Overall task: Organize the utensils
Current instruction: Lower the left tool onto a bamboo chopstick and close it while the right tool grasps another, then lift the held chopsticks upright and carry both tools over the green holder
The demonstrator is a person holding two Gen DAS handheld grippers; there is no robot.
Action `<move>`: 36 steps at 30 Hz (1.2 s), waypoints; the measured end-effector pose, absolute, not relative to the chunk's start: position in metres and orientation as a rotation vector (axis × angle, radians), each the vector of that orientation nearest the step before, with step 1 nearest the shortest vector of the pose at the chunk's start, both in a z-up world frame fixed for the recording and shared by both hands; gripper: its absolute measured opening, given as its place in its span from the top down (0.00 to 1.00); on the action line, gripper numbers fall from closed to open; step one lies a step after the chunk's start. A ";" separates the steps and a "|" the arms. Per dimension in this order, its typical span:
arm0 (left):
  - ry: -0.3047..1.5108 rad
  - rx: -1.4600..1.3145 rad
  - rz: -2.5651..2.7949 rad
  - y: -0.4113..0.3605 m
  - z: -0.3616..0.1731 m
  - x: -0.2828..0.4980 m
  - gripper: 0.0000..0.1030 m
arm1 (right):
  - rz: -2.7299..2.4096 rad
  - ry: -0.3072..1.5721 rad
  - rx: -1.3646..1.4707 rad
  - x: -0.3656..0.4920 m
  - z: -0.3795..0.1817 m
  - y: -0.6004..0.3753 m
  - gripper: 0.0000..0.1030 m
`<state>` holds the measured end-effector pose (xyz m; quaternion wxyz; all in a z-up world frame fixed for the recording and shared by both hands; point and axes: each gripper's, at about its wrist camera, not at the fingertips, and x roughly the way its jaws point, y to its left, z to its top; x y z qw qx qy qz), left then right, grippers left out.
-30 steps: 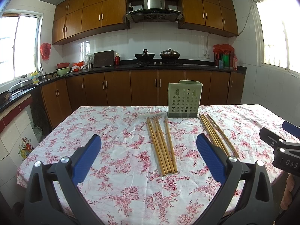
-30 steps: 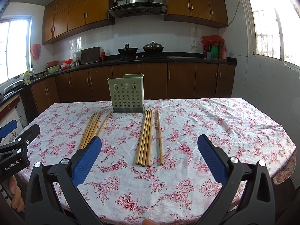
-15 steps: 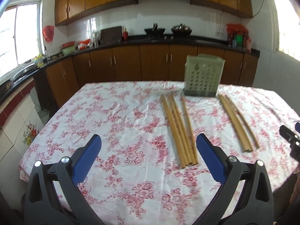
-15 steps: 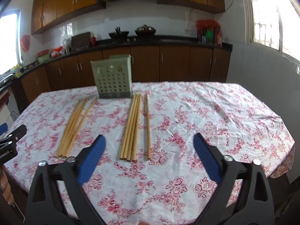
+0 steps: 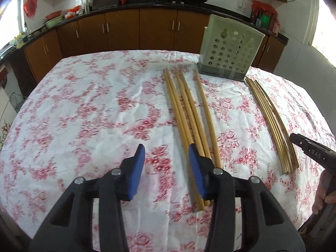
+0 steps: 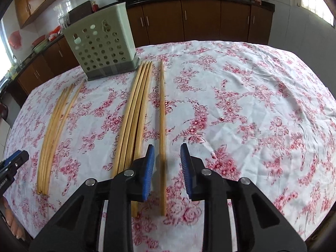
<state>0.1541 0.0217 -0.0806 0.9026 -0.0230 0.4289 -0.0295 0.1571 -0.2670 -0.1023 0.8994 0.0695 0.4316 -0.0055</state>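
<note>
While both grippers are hovering over the cloth, the scene is reading as follows.

Worktop: a table under a white cloth with red flowers is carrying all the task's things.

Utensil holder: a pale green perforated holder is standing upright at the far side of the worktop, between the far ends of the two chopstick groups.

Left chopstick group: five long wooden chopsticks are lying side by side, running from near to far, in the left wrist view.

Right chopstick group: four chopsticks are lying packed together left of the right gripper's gap, with a single chopstick lying apart on their right.

Left gripper: the left gripper is pointing steeply down; its blue fingers have just been closing and are standing partly apart over bare cloth, with nothing between them. Its right finger is sitting in front of the leftmost sticks.

Right gripper: the right gripper has also just been closing; its fingers are standing narrowly apart on either side of the single chopstick, with cloth showing on both sides of the stick.

Background: brown cabinets are lining the far wall.
</note>
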 end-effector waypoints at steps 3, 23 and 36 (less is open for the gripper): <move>0.914 -0.035 -0.078 0.015 -0.088 0.164 0.71 | -0.023 0.892 0.116 0.158 -0.110 -0.268 0.89; 0.955 0.011 -0.035 0.016 -0.102 0.197 0.92 | -0.028 0.871 0.078 0.170 -0.114 -0.265 0.92; 0.901 -0.007 -0.020 0.062 -0.107 0.206 0.91 | -0.122 0.841 0.151 0.179 -0.114 -0.301 0.92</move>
